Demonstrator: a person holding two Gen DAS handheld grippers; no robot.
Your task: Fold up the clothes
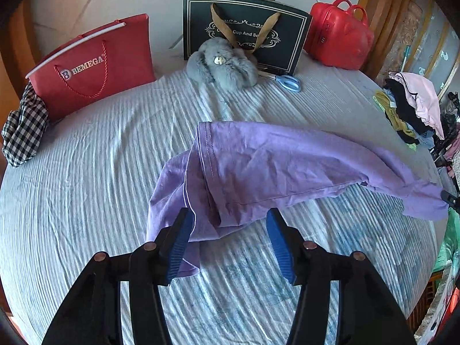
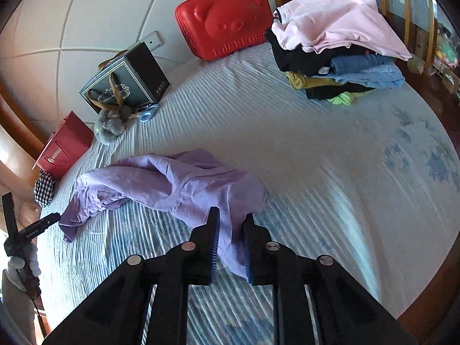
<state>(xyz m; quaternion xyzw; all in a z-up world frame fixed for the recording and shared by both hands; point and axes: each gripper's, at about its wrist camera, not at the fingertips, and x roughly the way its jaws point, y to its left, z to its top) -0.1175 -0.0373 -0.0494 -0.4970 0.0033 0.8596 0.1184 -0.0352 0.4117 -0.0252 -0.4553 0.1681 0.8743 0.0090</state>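
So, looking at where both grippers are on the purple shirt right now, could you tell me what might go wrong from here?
1. The left gripper is open, with cloth only against one finger; the purple shirt is bunched there, so closing could catch several layers.
2. The right gripper has just a narrow hanging flap between its fingers, which might slip out when lifted.

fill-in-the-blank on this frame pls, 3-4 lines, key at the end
1. The garment being folded, the T-shirt, is ____ in colour.
2. The right gripper has its jaws closed on the ____.
3. The left gripper has its jaws ____, gripping nothing.
4. On top of the stack of folded clothes lies a ____ garment.

Missing words: purple; T-shirt; open; pink
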